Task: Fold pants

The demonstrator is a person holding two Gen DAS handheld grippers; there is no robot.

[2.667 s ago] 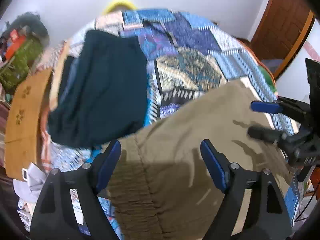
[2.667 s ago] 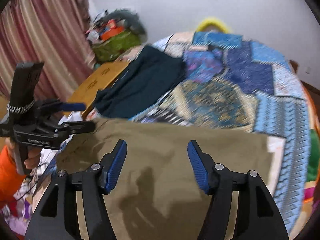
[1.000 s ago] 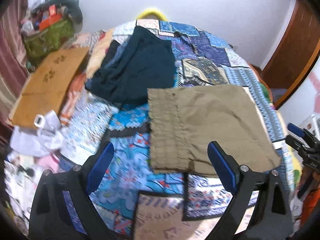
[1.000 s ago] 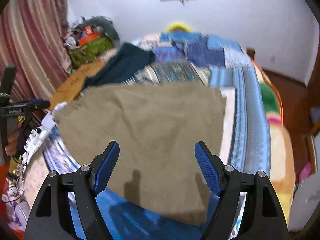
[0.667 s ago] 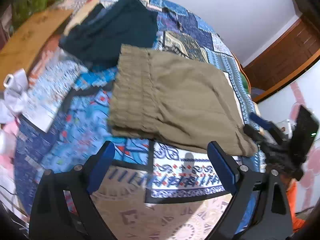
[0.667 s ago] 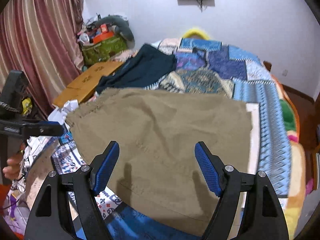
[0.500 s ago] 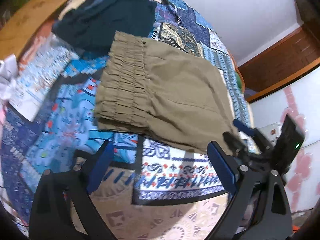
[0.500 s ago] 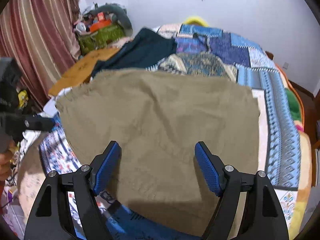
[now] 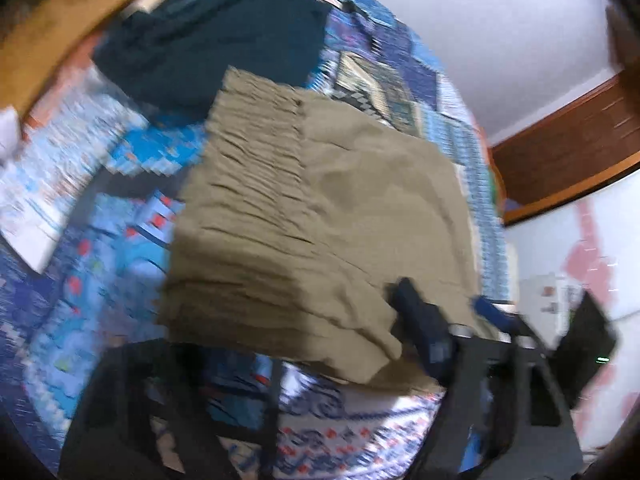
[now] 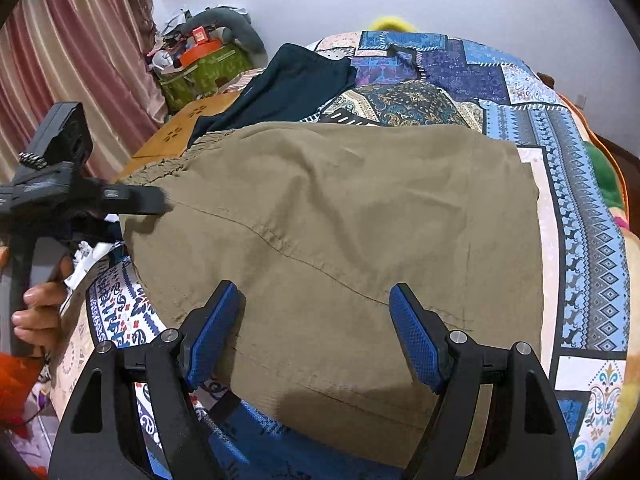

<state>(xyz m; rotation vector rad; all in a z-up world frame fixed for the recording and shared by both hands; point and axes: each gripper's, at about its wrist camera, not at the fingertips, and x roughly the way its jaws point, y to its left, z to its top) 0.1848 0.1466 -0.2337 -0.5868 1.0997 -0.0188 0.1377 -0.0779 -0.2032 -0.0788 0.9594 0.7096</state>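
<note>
The right gripper (image 10: 314,336) has its blue ribbed pads (image 10: 416,338) spread wide, hovering over the near hem of the folded olive-khaki cotton pants (image 10: 340,220); they grasp nothing, the cloth simply lying beneath the gap. The left gripper (image 10: 148,208) comes in from the left edge of the bed; its jaws have just been closing, with the gathered waistband corner (image 10: 168,168) of the pants between them. One black finger (image 10: 136,200) lies on top of the cloth, the other is hidden under it, and the left wrist view is smeared, so whether they already pinch the fabric cannot be told. A person's hand (image 10: 36,312) holds that gripper's handle. The pants lie flat across the near half of the blue patchwork quilt (image 10: 580,200) covering the bed, waistband at the left edge and legs reaching the right edge. Just beyond the waistband, touching it, lies a dark teal garment (image 10: 296,76). A brown board (image 10: 184,128) sits along the left edge of the bed, with a striped pink curtain (image 10: 80,40) behind it.
</note>
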